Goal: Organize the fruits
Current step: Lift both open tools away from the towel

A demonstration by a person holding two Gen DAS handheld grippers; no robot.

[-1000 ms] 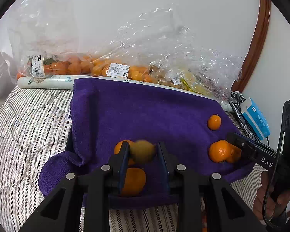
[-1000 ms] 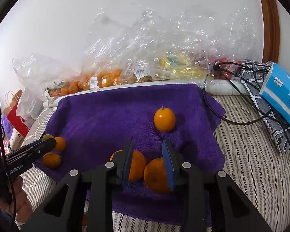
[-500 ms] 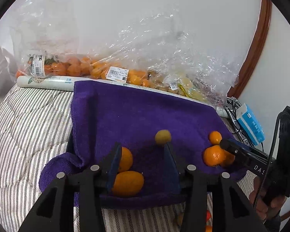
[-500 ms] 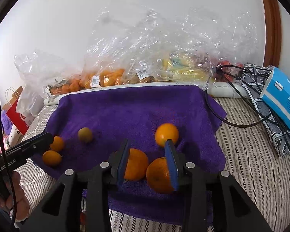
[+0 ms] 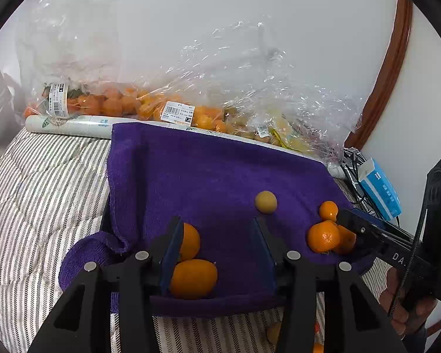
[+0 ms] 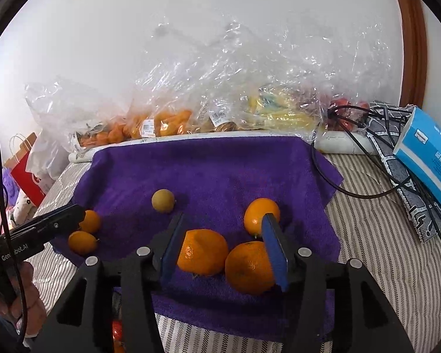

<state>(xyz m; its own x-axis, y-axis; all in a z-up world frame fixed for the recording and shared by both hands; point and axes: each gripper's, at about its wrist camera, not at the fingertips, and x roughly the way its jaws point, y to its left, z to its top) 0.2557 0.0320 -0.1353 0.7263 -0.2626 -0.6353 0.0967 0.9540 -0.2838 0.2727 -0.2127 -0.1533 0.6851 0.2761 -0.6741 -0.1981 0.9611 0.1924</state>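
Released yellow-green fruit (image 5: 266,202) rests beyond tangerines (image 5: 192,278).

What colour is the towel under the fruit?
Purple towel, seen best in the right wrist view.

A blue tissue box (image 6: 429,153) lies beside tangled black cables (image 6: 376,135) on the striped bedding (image 5: 38,194).

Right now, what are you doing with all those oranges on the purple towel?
A person is sorting fruit on the purple towel with a gripper in each hand. Both grippers are opening and hold nothing. The left gripper is beside two small oranges. The right gripper stands over two big oranges, with a third orange behind. A small yellowish fruit sits alone mid-towel.
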